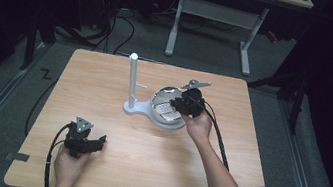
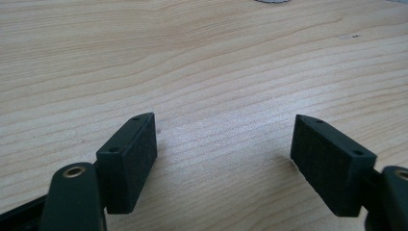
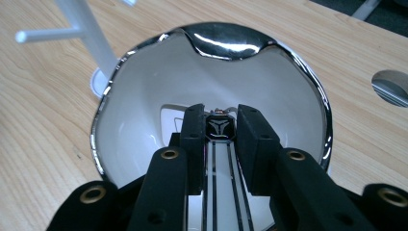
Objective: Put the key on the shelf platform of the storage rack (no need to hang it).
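— Which gripper is placed nearer the work?

— The left gripper (image 1: pixel 96 141) is held low at the near edge of the pale wooden table (image 1: pixel 107 74), jaws spread wide over bare wood, nothing between them. The right gripper (image 3: pixel 219 132) is the one engaged, farther up, inside the shiny chrome-rimmed bowl with a white interior (image 3: pixel 144 110).

— And the thing being handled?

— A small black square-faced piece on thin white-and-black straps (image 3: pixel 219 129) is pinched between the narrowed jaws, low in the bowl. Its straps run back along the gripper's own axis, toward the hand.

— What lies beyond?

— The white upright stand with a side peg (image 1: pixel 132 80) is seen just left of the bowl; a lift toward it seems likely.
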`<state>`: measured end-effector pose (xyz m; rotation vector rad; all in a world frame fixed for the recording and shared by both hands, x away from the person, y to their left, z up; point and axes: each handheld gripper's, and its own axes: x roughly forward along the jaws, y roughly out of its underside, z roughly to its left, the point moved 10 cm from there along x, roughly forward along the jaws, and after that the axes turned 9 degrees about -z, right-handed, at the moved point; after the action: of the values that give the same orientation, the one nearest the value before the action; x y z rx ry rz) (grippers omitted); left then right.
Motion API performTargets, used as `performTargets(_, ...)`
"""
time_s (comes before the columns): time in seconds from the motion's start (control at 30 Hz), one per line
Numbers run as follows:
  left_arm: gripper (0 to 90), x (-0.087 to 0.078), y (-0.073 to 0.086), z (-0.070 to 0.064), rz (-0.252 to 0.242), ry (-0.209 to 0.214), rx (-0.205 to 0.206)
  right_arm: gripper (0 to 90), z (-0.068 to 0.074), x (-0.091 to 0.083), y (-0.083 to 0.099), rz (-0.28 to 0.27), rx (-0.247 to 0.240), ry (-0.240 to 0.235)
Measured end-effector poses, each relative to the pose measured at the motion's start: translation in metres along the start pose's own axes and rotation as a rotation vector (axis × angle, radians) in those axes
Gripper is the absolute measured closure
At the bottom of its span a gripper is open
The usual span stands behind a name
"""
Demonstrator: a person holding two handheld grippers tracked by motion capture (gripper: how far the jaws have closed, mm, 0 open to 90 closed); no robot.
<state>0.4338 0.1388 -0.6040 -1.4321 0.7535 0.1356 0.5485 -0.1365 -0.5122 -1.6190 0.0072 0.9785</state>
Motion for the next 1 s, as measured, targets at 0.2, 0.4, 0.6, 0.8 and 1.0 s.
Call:
performTargets(0.2,24.6,0.000,0.000,0.000,0.000,0.000,0.000,74.3,-0.004,0.006,0.004,0.020,0.009,0.016)
performTargets(0.4,24.6,0.000,0.000,0.000,-0.001,0.001,-0.001,74.1,-0.005,0.011,0.009,0.039,0.007,0.024)
performTargets(0.6,24.7,0.000,0.000,0.000,-0.001,0.001,-0.001,66.1,-0.005,0.011,0.009,0.033,0.032,0.008)
performTargets(0.8,24.7,0.000,0.000,0.000,0.000,0.000,0.000,57.2,-0.006,0.004,0.006,0.000,0.022,0.011)
performTargets(1.0,24.8,0.000,0.000,0.000,-0.001,-0.002,0.001,54.9,-0.014,-0.009,0.007,-0.042,0.030,0.035)
